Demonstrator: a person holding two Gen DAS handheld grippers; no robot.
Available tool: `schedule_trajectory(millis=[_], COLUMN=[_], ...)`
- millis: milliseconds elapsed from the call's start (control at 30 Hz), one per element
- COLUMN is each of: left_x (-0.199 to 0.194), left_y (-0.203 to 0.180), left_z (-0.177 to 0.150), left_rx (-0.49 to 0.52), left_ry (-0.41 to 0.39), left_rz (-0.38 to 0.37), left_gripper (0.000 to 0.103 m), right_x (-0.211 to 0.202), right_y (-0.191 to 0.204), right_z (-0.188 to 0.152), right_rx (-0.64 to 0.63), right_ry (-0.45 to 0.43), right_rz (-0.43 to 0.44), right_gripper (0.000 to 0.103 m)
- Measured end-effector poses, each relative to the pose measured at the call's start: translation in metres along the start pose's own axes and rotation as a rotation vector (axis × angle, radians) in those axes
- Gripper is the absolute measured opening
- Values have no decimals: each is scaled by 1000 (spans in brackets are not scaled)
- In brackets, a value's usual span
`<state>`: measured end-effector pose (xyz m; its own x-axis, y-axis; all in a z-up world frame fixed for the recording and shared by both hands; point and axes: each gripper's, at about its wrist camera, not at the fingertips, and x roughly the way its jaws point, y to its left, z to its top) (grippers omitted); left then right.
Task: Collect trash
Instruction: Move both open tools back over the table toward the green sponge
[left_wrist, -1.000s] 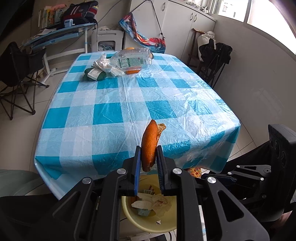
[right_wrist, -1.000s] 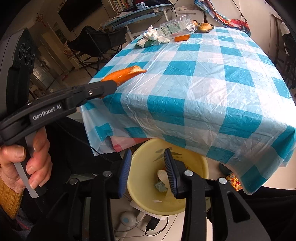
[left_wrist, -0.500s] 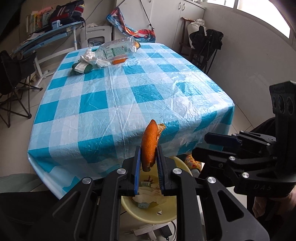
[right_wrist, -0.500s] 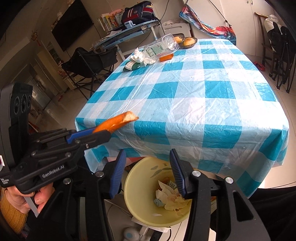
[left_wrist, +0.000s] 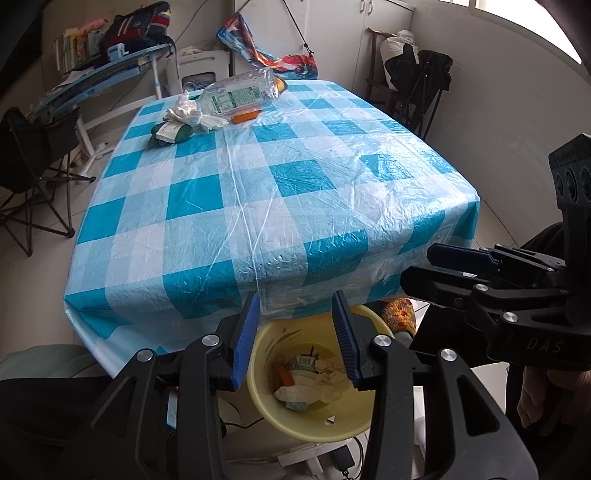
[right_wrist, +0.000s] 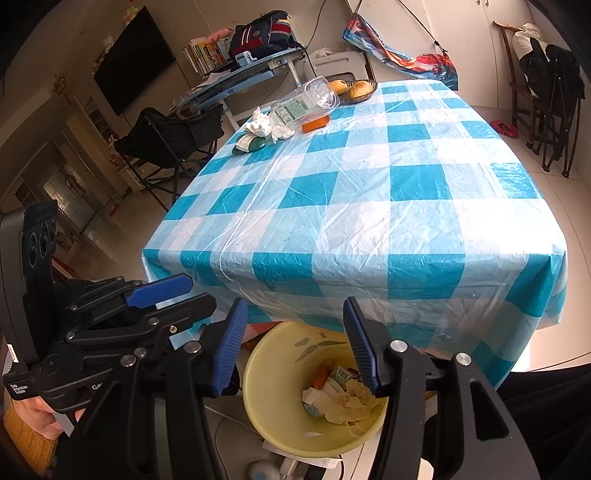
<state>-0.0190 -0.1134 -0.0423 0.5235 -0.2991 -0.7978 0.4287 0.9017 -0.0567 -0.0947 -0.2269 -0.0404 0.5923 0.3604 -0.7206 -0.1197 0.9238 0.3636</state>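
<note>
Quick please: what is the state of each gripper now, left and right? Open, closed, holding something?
Left gripper: open, holding nothing, above the yellow bin.
Right gripper: open, holding nothing, also above the bin.

The round yellow plastic waste bin sits partly under the overhang of the blue-and-white checked plastic cloth on the counter — its far rim is hidden. The crumpled scraps inside are too jumbled to name, bar one orange piece. The print on the clear plastic bottle's label is too small to read. The dark wire bowl of round yellowish fruit is half hidden behind that bottle in the left view — its kind is unclear.
</note>
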Motion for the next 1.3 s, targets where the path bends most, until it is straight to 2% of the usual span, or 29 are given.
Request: schedule_trajectory(millis=[400,600,700,1033,1300], left_x=[-15,-21,-24,-28,-11], left_y=[11,35,41,79,120], left_z=[12,18,23,65,88], left_rx=[-36,-141,-152,-199,-321], left_ry=[-109,-140,-157,-181,-181], left_rz=[89,116,135,195,228], left_gripper=[59,61,61,63,65], right_x=[1,4,4,10,40], right_y=[5,12,15,35,45], right_z=[-1,0,3,38,78], right_rx=[-28,-63,-66,-160,-192], right_ry=[-3,-3,-6,-20,-10], right_rz=[-15,-22,-7,21,50], right_gripper=[56,56,56,56,56])
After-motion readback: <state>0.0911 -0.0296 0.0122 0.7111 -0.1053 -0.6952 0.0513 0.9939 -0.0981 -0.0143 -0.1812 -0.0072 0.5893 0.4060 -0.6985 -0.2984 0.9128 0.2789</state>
